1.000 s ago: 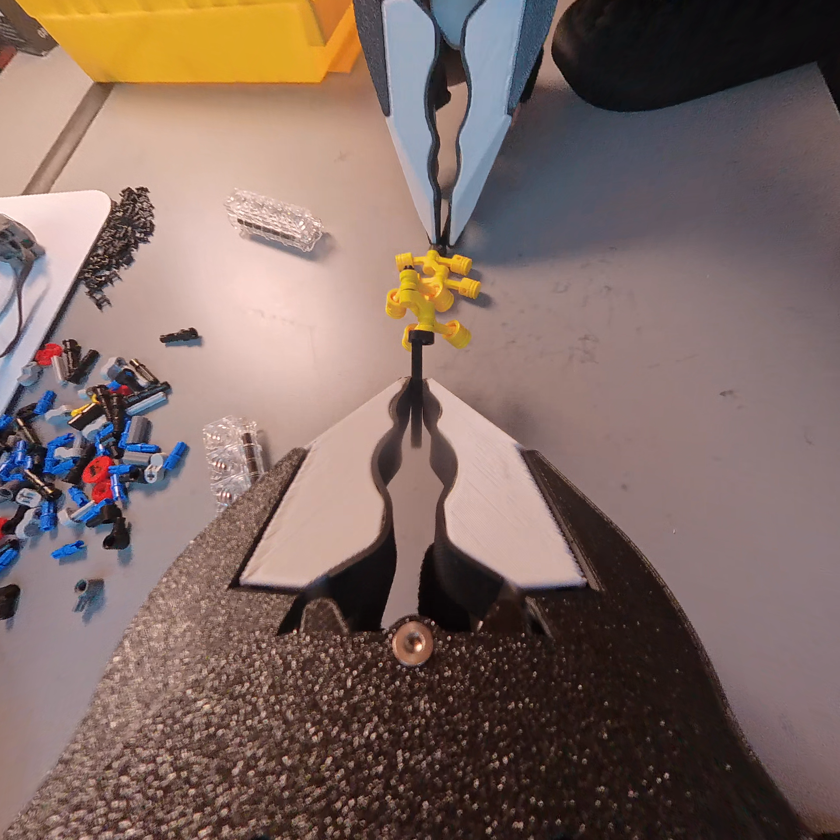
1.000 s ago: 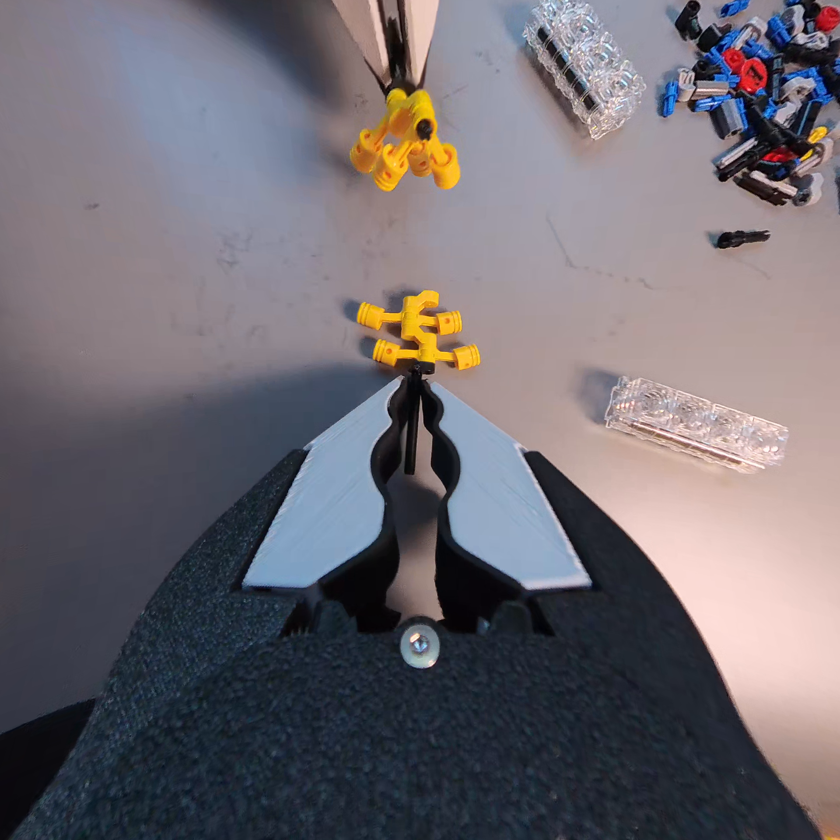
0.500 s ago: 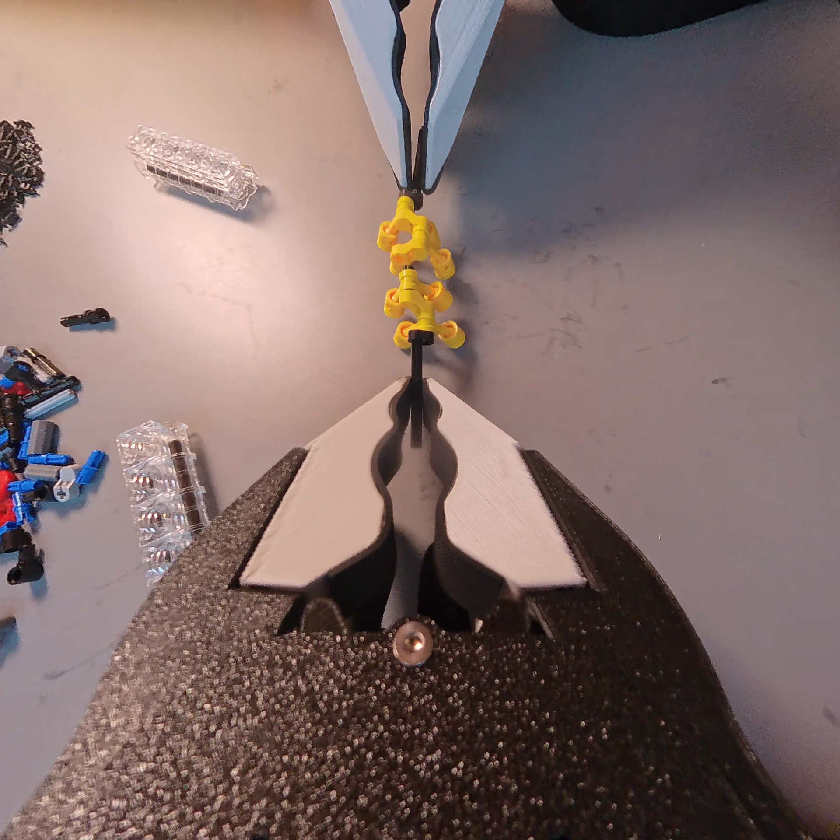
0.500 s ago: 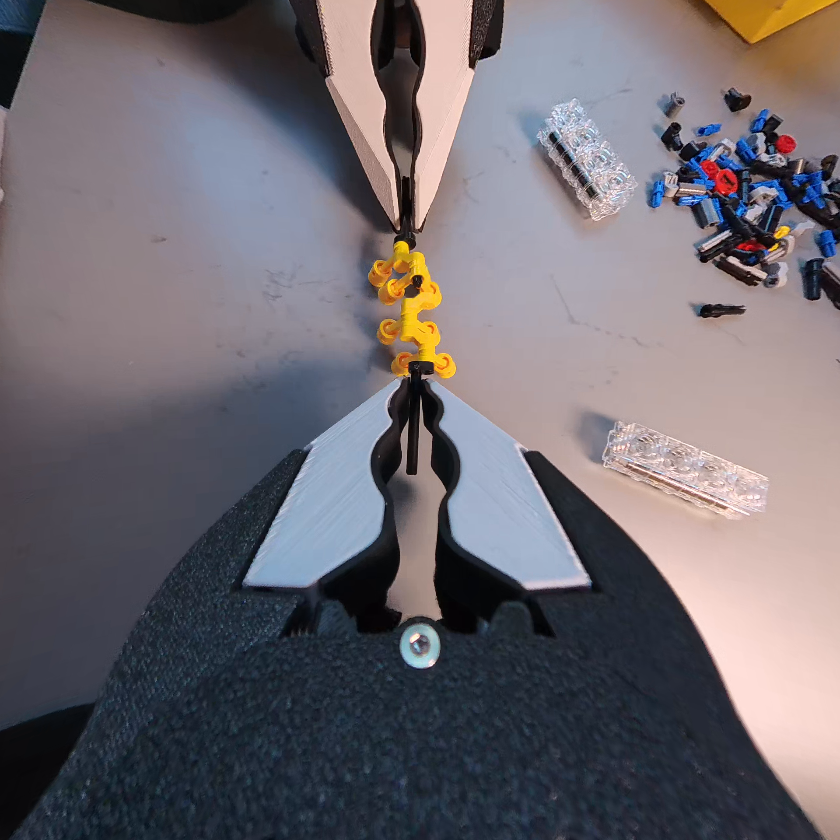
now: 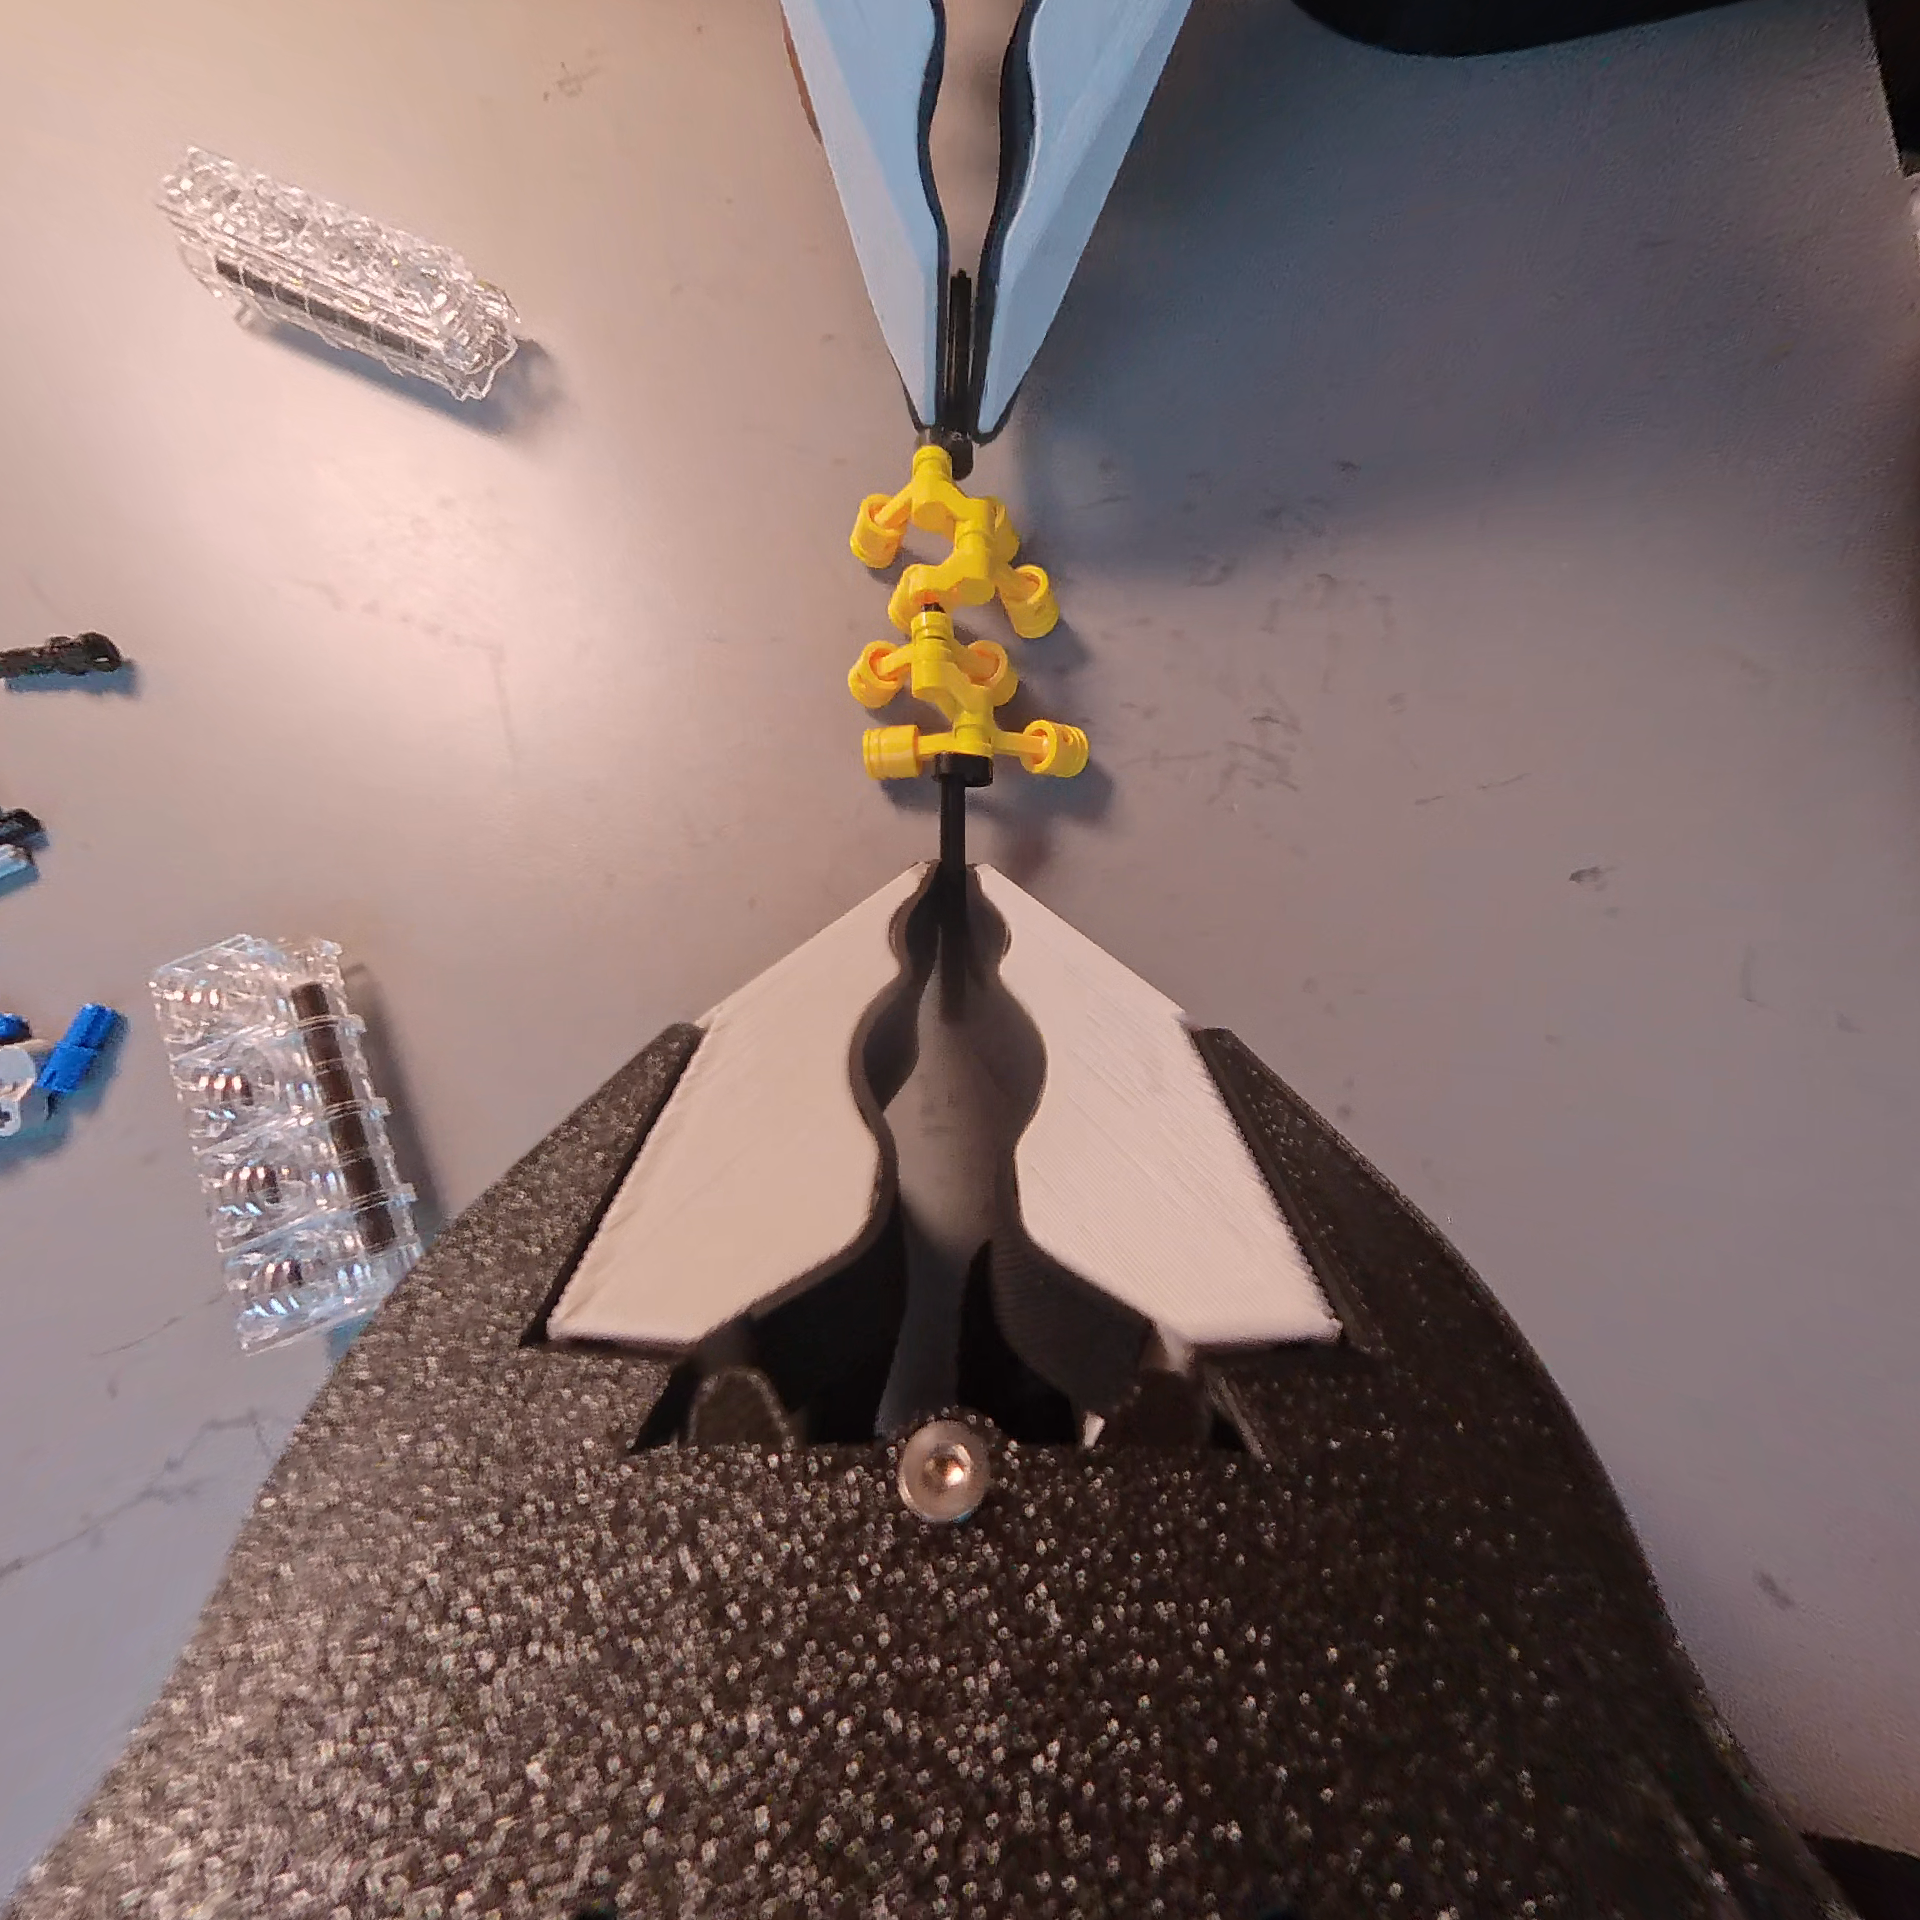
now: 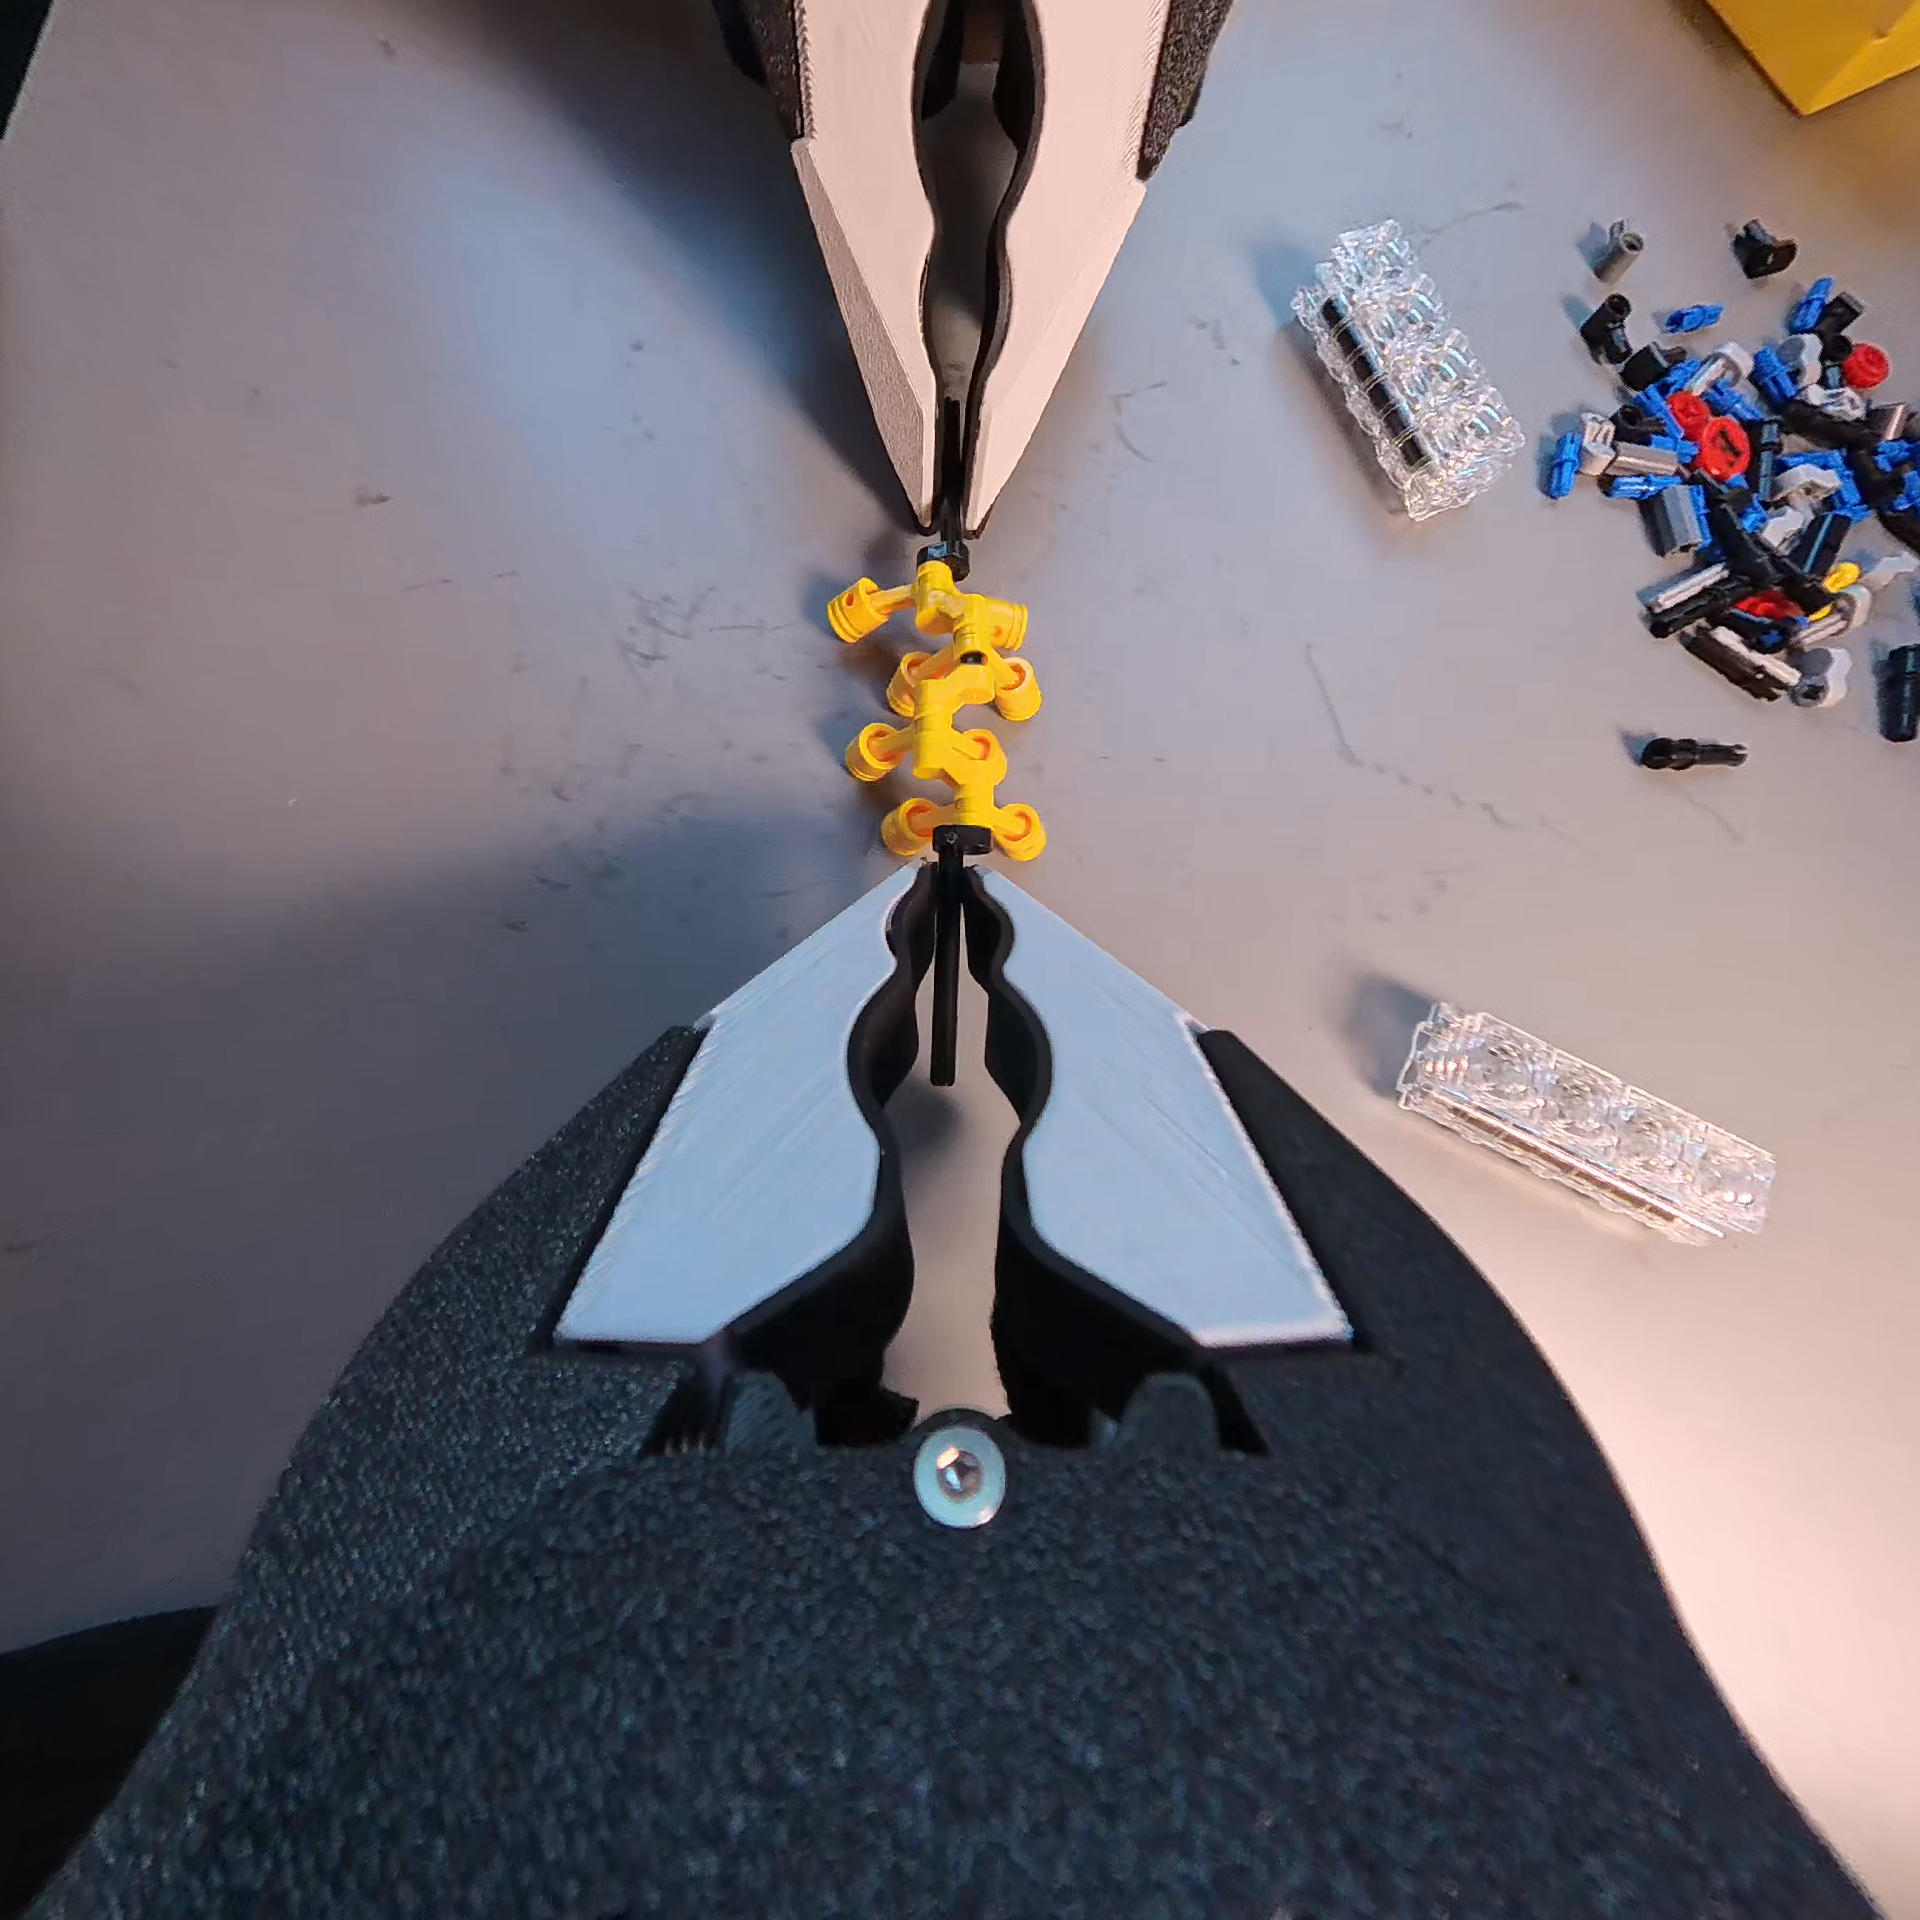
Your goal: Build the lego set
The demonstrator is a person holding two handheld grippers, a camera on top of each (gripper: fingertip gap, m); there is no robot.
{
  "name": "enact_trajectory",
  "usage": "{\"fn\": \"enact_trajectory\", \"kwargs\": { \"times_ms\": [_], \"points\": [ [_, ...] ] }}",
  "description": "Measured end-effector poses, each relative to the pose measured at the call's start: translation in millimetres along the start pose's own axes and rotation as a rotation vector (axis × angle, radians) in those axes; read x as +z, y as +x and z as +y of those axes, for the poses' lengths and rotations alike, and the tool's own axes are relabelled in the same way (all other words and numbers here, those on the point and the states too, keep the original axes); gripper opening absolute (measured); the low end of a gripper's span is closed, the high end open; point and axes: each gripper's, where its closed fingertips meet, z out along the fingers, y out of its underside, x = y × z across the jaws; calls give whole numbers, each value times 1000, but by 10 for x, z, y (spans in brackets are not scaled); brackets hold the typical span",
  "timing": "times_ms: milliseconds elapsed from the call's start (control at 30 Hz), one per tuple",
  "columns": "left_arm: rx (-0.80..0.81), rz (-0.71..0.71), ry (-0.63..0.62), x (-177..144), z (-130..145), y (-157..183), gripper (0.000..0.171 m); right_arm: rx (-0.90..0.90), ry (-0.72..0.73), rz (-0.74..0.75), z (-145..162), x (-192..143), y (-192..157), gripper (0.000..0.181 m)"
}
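In the left wrist view my left gripper [image 5: 951, 871] is shut on a thin black axle [image 5: 951, 831] that carries a yellow connector cluster [image 5: 935, 707]. My right gripper [image 5: 951, 421] comes in from the top, shut on its own black axle with a second yellow cluster [image 5: 951, 551]. The two clusters meet end to end in one line above the grey table; I cannot tell whether they are joined. In the right wrist view the right gripper [image 6: 943, 871] holds its axle [image 6: 942, 987] and cluster [image 6: 951, 790], facing the left gripper [image 6: 945, 525] and its cluster [image 6: 935, 623].
Two clear plastic blocks lie left of the grippers [image 5: 332, 270] [image 5: 281, 1143], also seen in the right wrist view [image 6: 1403, 364] [image 6: 1579, 1122]. A pile of blue, black, grey and red pieces [image 6: 1766, 468] and a lone black pin [image 6: 1688, 753] lie beyond. A yellow box corner [image 6: 1818, 52] shows. The tips of one gripper are about 9 cm away from the tips of the other. The right tips stand about 15 cm off the lone black pin [image 6: 1688, 753]. It turns up in the left wrist view [image 5: 55, 648] as well.
The two grippers have come closer and lined up tip to tip. The yellow clusters, apart and askew a second ago, now sit end to end in a straight line.
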Motion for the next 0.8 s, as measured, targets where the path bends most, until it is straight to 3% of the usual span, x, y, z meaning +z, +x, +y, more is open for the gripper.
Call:
{"fn": "enact_trajectory", "kwargs": {
  "times_ms": [433,800],
  "points": [
    [-88,62,-2,1,-6,56,3,-100,-73,61,21,15,-18,4],
    [-244,170,-97,-78,64,194,3,-179,-96,81,-43,102,-126,4]
  ]
}}
